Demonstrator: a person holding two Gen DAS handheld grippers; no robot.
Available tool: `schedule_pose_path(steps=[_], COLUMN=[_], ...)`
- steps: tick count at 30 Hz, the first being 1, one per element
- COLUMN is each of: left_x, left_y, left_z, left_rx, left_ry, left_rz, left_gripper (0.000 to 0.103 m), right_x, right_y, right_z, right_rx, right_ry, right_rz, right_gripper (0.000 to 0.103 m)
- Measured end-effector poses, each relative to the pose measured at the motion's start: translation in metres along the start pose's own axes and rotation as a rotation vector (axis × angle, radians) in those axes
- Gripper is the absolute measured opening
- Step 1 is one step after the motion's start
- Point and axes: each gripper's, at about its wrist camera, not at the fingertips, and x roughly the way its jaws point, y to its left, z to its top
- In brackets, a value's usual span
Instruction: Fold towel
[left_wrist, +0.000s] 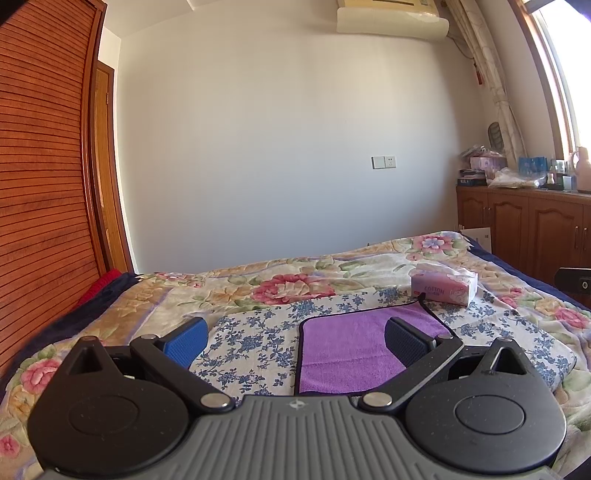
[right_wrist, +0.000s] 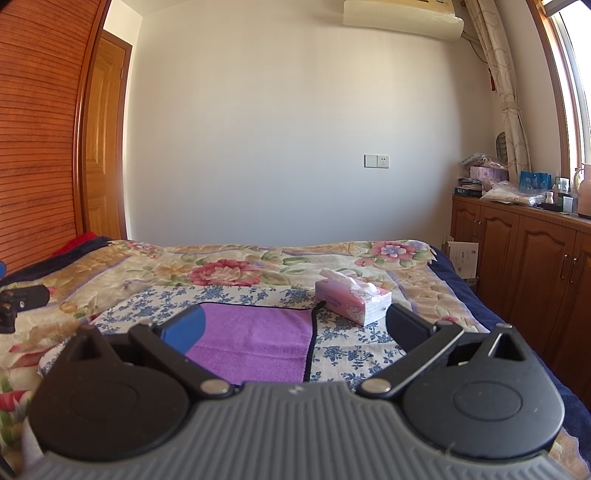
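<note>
One wide bed under a floral quilt (left_wrist: 280, 284) carries one blue-flowered white cloth (left_wrist: 251, 343). On that cloth lies one purple towel with dark trim (left_wrist: 347, 350), spread flat. One pink tissue pack (right_wrist: 351, 301) sits just beyond the towel's far corner. Two grippers hover near the towel: left gripper (left_wrist: 295, 338) and right gripper (right_wrist: 295, 325), both spread apart, holding nothing.

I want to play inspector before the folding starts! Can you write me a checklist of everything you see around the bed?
Surface: bed with flowered blanket; blue-flowered cloth spread on top.
Job's things: purple towel lying flat on the cloth, not yet folded.
Clutter: tissue box just beyond the towel's far corner.
Grippers: left gripper and right gripper both open, holding nothing, above the towel's near edge.
Cables: nothing seen.
Surroundings: white wall, wooden cabinets with bottles on top, curtain, air conditioner.
</note>
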Motion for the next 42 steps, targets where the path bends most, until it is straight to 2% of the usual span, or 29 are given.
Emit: schedule_pose_path(steps=[42], left_x=[0.005], left_y=[-0.006], left_z=[-0.011], left_rx=[0.018], left_ry=[0.014], left_rz=[0.002], left_gripper=[0.103], right_x=[0.001], right_y=[0.006], right_z=[0.001], right_rx=[-0.007], right_ry=[0.006], right_rz=[0.000], right_gripper=[0.103])
